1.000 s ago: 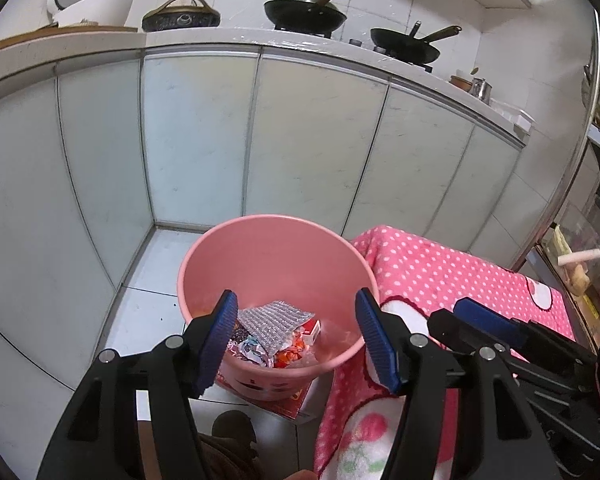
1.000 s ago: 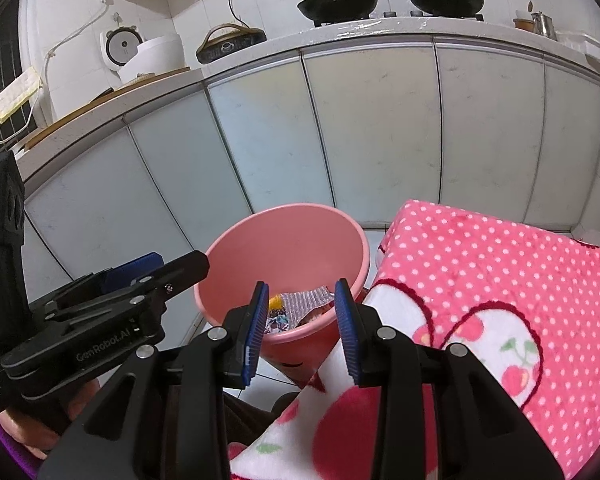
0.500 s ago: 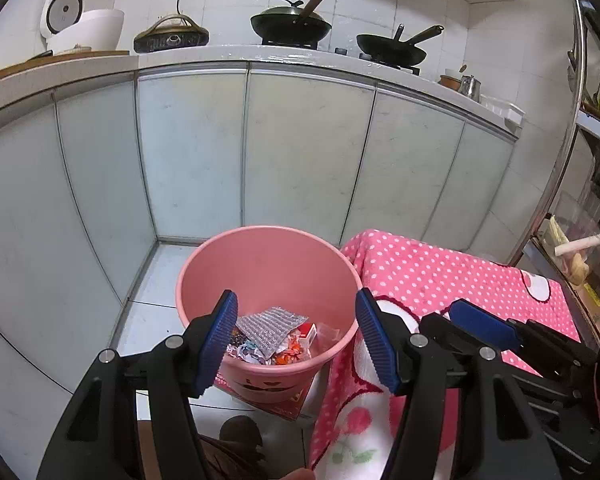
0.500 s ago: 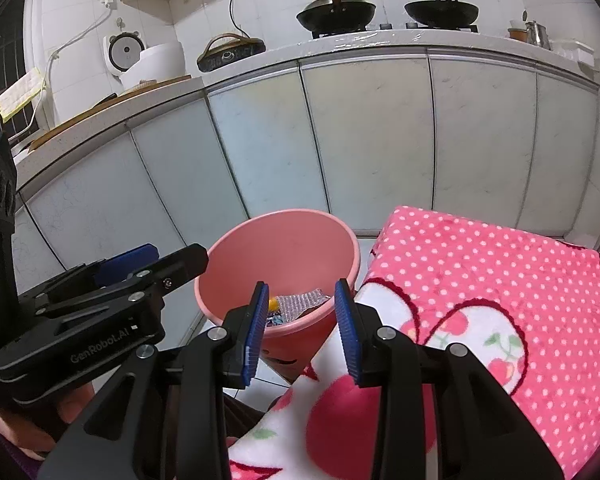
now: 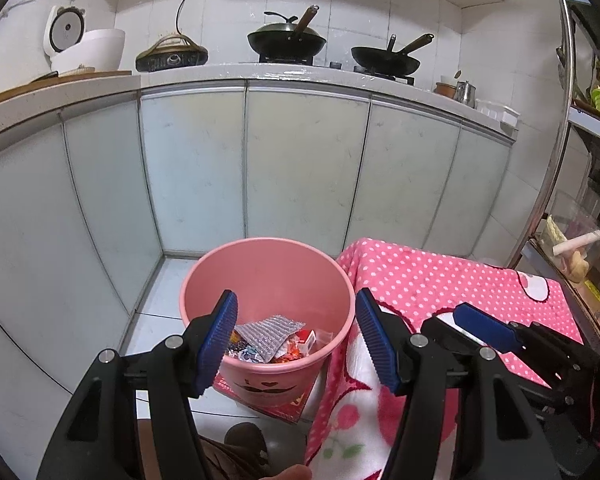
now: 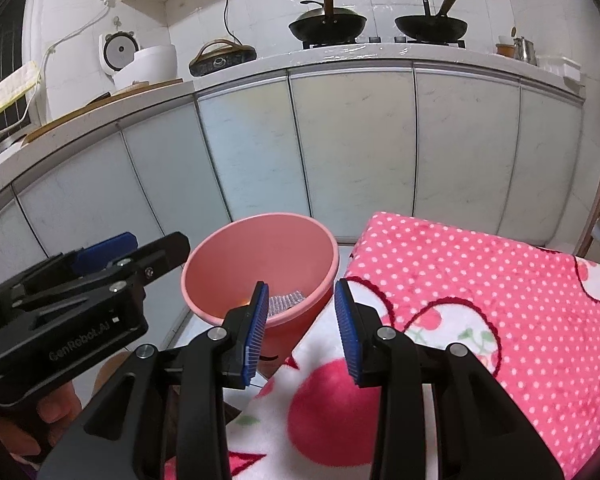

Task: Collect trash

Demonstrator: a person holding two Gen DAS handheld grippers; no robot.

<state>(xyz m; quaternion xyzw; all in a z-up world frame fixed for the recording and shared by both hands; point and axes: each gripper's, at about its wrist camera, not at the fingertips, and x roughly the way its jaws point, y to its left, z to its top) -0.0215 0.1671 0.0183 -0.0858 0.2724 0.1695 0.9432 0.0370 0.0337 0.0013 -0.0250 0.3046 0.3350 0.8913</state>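
A pink bucket (image 5: 268, 264) stands on the floor beside a table; it also shows in the right wrist view (image 6: 260, 248). Inside lie a silver foil wrapper (image 5: 268, 330) and several colourful wrappers (image 5: 292, 350). My left gripper (image 5: 296, 336) is open and empty, above and in front of the bucket's near rim. My right gripper (image 6: 302, 320) is open and empty over the table's left edge, right of the bucket. The right gripper also shows in the left wrist view (image 5: 488, 330), and the left gripper in the right wrist view (image 6: 108, 256).
The table carries a pink polka-dot cloth (image 6: 480, 280). Pale cabinet doors (image 5: 300, 168) stand behind the bucket under a counter with two woks (image 5: 286, 40) and a rice cooker (image 5: 86, 50). A red flat box (image 5: 296, 404) lies under the bucket.
Both grippers have drawn back and up from the bucket, which looks smaller and lower in both views. Both stay open and empty.
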